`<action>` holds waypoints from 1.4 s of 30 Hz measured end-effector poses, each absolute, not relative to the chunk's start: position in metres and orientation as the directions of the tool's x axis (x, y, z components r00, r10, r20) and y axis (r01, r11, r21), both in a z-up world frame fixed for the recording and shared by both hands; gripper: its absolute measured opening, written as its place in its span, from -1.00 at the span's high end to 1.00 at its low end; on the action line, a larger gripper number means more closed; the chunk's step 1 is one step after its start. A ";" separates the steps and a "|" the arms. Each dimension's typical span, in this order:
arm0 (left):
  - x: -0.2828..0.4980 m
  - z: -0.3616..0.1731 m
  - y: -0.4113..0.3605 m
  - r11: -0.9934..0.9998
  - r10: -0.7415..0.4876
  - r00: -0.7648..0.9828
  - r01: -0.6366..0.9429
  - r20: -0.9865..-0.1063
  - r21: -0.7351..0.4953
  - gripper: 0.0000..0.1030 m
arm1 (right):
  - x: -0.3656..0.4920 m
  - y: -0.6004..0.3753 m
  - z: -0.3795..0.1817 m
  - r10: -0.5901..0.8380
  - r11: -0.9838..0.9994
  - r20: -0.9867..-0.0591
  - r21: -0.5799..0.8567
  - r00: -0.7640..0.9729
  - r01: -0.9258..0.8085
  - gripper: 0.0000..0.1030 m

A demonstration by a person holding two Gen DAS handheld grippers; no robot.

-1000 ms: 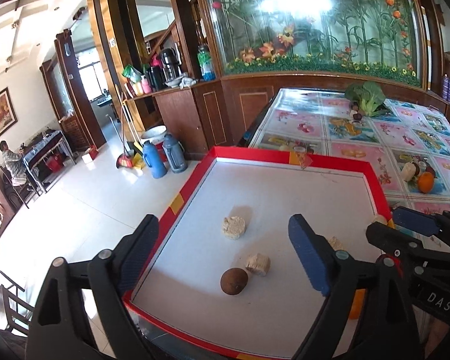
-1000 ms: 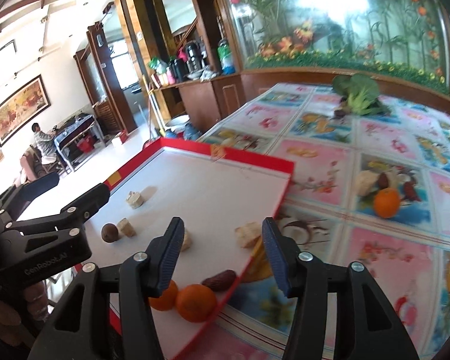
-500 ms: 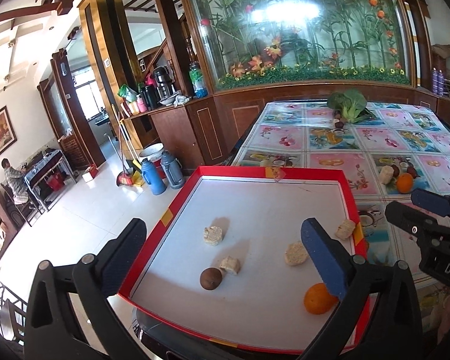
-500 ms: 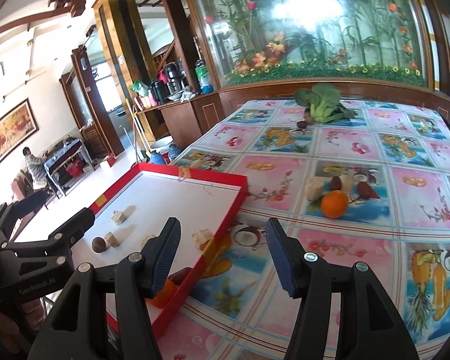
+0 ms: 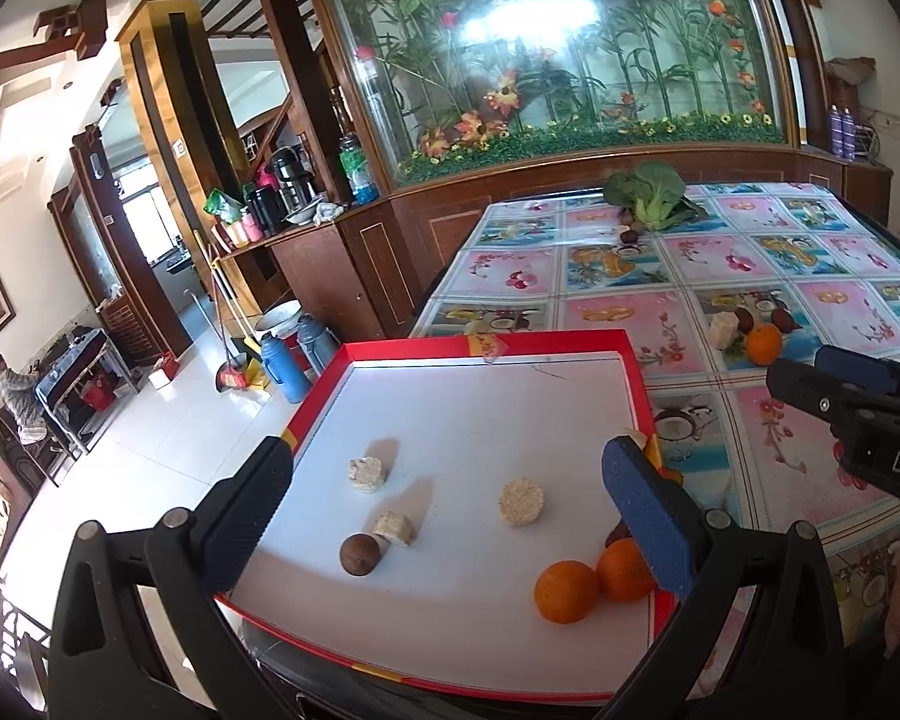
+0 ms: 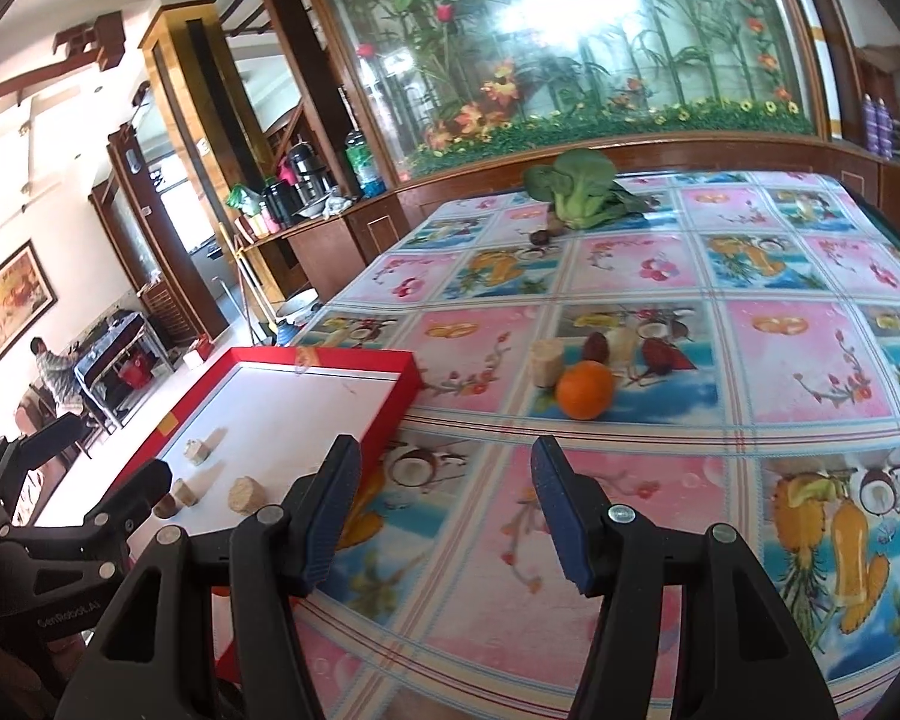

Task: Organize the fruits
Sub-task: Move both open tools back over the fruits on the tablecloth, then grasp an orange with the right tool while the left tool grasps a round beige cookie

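A red-rimmed tray (image 5: 637, 384) with a white floor holds two oranges (image 5: 566, 591) at its near right, a brown round fruit (image 5: 360, 553), a dark date (image 5: 615, 534) and three pale round pieces (image 5: 521, 501). My left gripper (image 5: 450, 516) hangs above the tray's near half, wide open and holding nothing. My right gripper (image 6: 447, 510) is open and empty over the patterned tablecloth, right of the tray (image 6: 411, 375). Beyond it lie an orange (image 6: 585, 390), pale chunks (image 6: 546, 363) and dark fruits (image 6: 595, 347).
A leafy green vegetable (image 6: 576, 189) lies at the table's far end with small dark fruits beside it. The tray overhangs the table's left edge above the tiled floor. A wooden counter with bottles stands beyond. A person sits far off at the left.
My left gripper opened wider and drew back, so the two oranges came into view. My right gripper swung right, off the tray and out over the tablecloth.
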State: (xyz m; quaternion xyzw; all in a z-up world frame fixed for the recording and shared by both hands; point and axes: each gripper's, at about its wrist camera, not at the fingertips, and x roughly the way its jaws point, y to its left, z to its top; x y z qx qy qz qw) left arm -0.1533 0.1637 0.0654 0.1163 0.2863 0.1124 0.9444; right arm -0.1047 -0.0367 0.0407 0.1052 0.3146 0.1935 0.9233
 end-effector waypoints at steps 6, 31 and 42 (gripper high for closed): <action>-0.148 0.061 0.149 0.946 0.265 0.807 -0.111 -0.528 0.305 -0.99 | -0.098 -0.054 0.035 0.413 0.904 -0.557 0.343 0.720 -0.253 -0.14; -0.072 0.061 0.104 0.942 0.181 0.782 0.037 -0.596 0.335 -1.00 | 0.001 -0.070 0.000 0.371 0.927 -0.726 0.322 0.580 -0.190 0.36; -0.012 0.044 0.054 0.939 0.124 0.726 0.133 -0.676 0.316 -1.00 | -0.006 -0.155 0.023 0.397 0.844 -0.595 0.536 0.698 -0.023 0.36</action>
